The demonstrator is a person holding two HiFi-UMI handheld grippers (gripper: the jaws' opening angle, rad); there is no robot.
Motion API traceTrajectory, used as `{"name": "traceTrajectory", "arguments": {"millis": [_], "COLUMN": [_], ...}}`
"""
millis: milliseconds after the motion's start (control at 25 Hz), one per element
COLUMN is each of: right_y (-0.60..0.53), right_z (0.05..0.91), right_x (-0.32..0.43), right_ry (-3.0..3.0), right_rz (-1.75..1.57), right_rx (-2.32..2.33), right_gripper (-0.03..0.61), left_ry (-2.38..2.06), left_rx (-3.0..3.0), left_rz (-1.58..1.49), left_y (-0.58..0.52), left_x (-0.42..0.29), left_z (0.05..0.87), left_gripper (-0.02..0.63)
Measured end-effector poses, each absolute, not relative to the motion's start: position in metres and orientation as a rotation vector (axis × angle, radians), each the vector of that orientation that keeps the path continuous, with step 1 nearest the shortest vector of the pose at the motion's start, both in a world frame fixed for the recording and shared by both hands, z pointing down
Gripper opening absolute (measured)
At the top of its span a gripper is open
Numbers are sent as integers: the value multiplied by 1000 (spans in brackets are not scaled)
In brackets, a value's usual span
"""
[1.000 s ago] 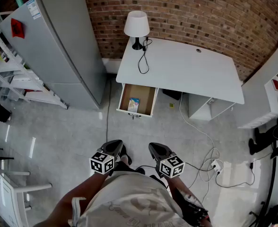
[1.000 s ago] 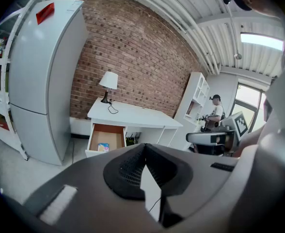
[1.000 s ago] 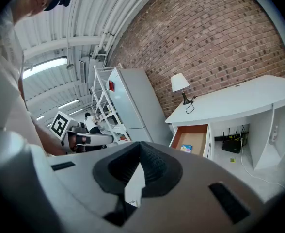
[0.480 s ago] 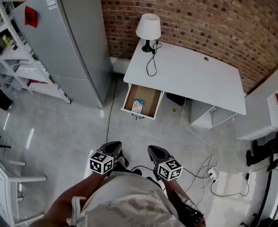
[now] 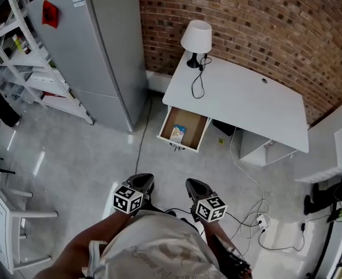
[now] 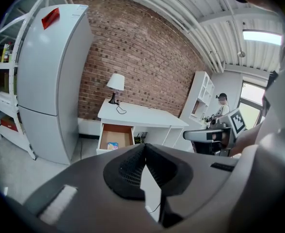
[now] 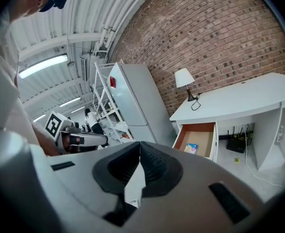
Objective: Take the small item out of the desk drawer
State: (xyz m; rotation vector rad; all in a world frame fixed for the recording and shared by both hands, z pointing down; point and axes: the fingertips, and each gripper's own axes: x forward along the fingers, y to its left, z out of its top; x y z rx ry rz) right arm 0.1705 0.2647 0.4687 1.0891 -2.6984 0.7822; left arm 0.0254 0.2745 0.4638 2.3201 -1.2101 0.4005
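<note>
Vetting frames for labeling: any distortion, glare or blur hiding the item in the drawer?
Head view: wide-angle bows the brick wall, glare streaks on the floor, small item sharp but tiny in the drawer. Left gripper view: fisheye, black corners, left gripper fills the bottom. Right gripper view: same; item clear.

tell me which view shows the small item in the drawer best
The head view: it looks down into the open drawer and shows the small item whole. Both gripper views show it at a shallow slant.

The desk drawer (image 5: 184, 128) stands pulled open beneath the left end of the white desk (image 5: 246, 100), brown inside. A small flat packet (image 5: 178, 133), pale with blue and yellow print, lies on its floor, left of centre.
</note>
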Motion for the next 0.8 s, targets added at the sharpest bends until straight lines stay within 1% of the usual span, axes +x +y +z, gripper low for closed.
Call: {"name": "traceTrajectory", "arguments": {"millis": [320,800], "right_y": [244,207], "right_z": [468,471], "right_x": [158,165], "right_ry": [-2657,-2535], "right_rz": [790,830], "right_rx": [1122,1305], "right_gripper": [6,6], "left_ry": [-1161,-1004], "left_rx": [2333,2396], "left_rz": [395,405], "left_y": [245,186], "left_x": [17,20], "left_z": [465,468], "left_gripper": [6,6]}}
